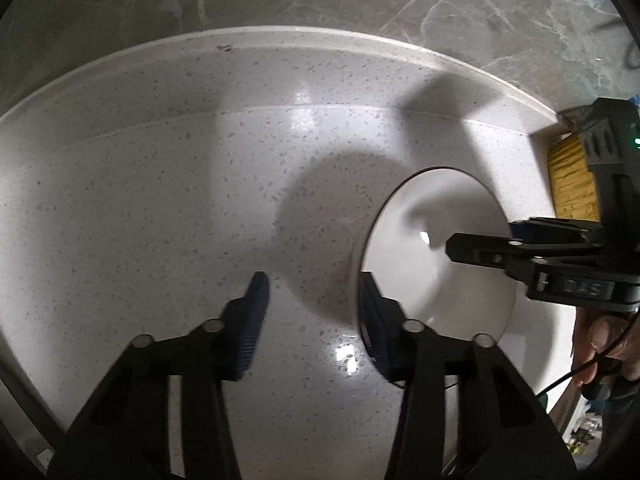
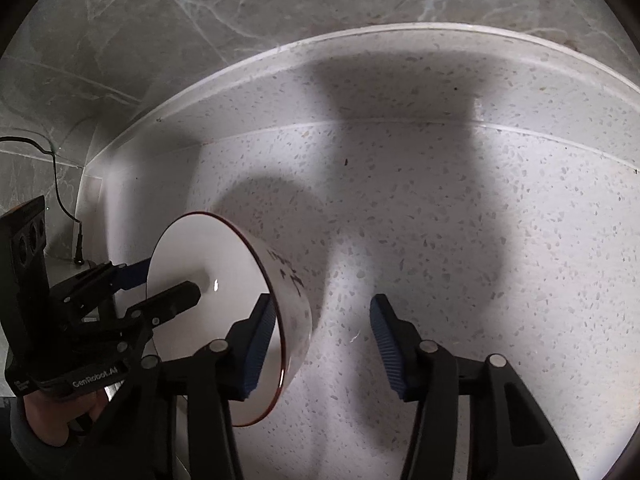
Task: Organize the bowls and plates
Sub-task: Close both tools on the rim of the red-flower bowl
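A white bowl (image 1: pixel 432 264) with a dark red rim stands on the speckled white counter (image 1: pixel 160 220), its opening turned toward both cameras. In the right wrist view the bowl (image 2: pixel 208 280) has dark markings on its outer wall. My left gripper (image 1: pixel 312 308) is open; its right finger lies against the bowl's rim. My right gripper (image 2: pixel 320 332) is open, its left finger at the bowl's near rim. Each gripper shows in the other's view, reaching over the bowl's opening from the side: the right one (image 1: pixel 480 248), the left one (image 2: pixel 160 288).
A raised counter ledge (image 1: pixel 280 76) runs along the grey marble wall (image 1: pixel 360 0). A yellow ribbed object (image 1: pixel 570 184) sits at the counter's right end. A black cable (image 2: pixel 60 184) hangs on the wall at the left.
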Demonstrator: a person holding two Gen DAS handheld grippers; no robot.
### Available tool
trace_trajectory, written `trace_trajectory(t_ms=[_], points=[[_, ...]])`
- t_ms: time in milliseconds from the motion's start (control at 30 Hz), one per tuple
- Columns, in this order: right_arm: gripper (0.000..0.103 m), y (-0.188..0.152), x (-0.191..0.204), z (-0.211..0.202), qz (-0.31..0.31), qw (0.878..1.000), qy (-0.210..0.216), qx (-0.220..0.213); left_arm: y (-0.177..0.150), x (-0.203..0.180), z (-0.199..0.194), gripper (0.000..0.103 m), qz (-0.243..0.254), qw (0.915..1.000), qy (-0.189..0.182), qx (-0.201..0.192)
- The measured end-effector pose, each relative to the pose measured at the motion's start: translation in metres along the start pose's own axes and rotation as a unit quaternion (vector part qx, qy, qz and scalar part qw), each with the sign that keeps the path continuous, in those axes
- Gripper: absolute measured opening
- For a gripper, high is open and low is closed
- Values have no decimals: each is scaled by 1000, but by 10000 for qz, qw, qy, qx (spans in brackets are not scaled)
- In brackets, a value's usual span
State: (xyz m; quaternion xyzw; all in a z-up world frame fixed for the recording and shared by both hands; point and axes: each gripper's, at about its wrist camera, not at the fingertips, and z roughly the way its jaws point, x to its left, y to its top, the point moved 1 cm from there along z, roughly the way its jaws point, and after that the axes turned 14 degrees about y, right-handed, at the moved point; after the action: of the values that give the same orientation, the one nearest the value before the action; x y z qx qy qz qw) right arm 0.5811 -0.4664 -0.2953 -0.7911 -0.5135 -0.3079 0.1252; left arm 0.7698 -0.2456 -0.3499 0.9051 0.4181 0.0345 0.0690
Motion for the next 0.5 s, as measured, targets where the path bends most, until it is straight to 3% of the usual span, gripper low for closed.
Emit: trace_trajectory(t_ms=[67, 133, 233, 500], points=[[38, 0, -1, 3, 46, 10000, 62, 42, -2, -7, -4, 18, 80, 10000, -33, -22], [33, 1, 2, 4, 11, 9999, 77, 72, -1, -15, -5, 12, 207, 9998, 1, -30], [15, 2, 8, 6, -24, 9998, 202, 66, 2, -30, -4, 10, 245, 9997, -86, -13], [13, 4, 7, 5, 12, 9998, 205, 9, -5, -36, -8, 10, 230, 9997, -118, 3]])
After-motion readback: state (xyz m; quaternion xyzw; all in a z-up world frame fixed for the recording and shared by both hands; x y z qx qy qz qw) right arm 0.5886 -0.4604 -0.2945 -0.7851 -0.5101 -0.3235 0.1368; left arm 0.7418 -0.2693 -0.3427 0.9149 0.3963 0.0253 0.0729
